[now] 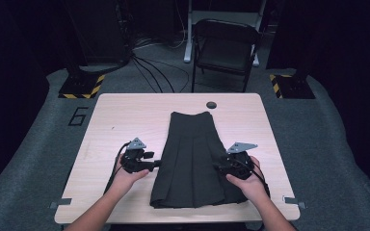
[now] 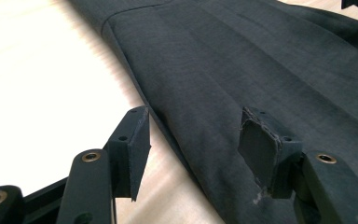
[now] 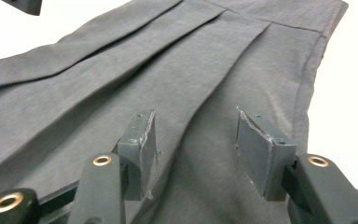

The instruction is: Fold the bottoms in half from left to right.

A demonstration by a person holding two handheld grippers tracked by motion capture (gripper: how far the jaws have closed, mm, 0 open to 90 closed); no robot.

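Observation:
A dark pleated skirt [image 1: 190, 159] lies flat on the light wooden table [image 1: 125, 115], its narrow waist end far from me and its wide hem near me. My left gripper [image 1: 156, 163] sits at the skirt's left edge, pointing right. In the left gripper view its jaws [image 2: 193, 140] stand open over that edge of the skirt [image 2: 223, 60], with nothing pinched. My right gripper [image 1: 218, 167] hovers over the skirt's right side, pointing left. In the right gripper view its jaws [image 3: 196, 140] are open just above the pleats of the skirt [image 3: 168, 70], pads off the cloth.
A round cable hole [image 1: 211, 104] sits near the table's far edge, just beyond the waistband. Behind the table stand a dark folding chair [image 1: 226, 48], floor cables [image 1: 149, 67] and two hazard-striped stand bases [image 1: 82, 86]. Bare wood lies on both sides of the skirt.

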